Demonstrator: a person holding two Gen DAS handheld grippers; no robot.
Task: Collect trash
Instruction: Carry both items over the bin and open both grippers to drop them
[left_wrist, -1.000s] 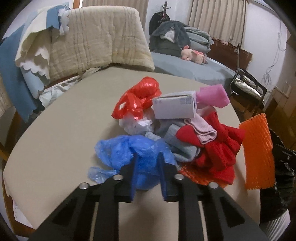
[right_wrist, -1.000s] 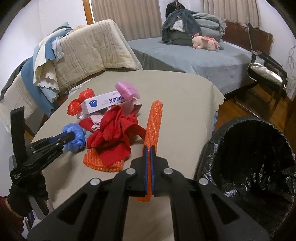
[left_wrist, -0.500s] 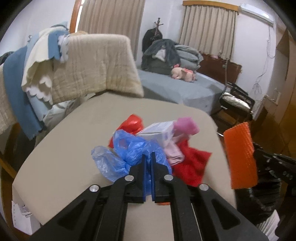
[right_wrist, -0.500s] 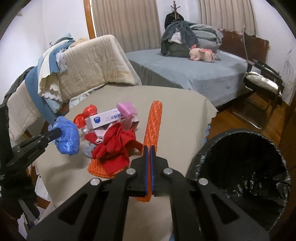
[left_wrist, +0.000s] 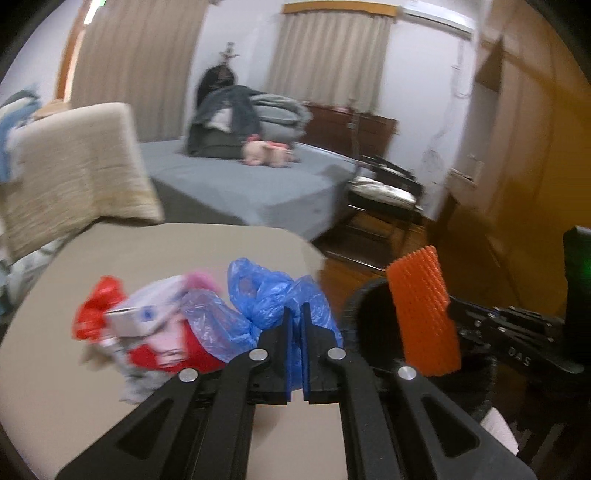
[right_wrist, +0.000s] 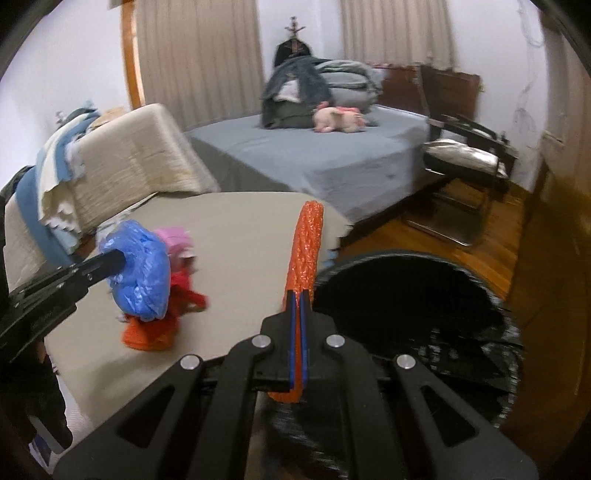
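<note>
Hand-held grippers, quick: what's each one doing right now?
Left hand-held gripper: shut on the blue plastic bag.
Right hand-held gripper: shut on the orange foam net.

Crumpled blue plastic bag (left_wrist: 266, 306), hanging off the table beside the remaining pile. Orange foam net sleeve (right_wrist: 306, 251), standing near upright at the rim of the black-lined trash bin (right_wrist: 424, 306). Red bag (left_wrist: 94, 314) and small white box (left_wrist: 129, 319) lying heaped on the table.

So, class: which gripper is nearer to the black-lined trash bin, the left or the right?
Right. The right gripper, shut on the orange foam net, is by the trash bin rim. The left gripper, shut on the blue plastic bag, is farther off, over the table.
</note>
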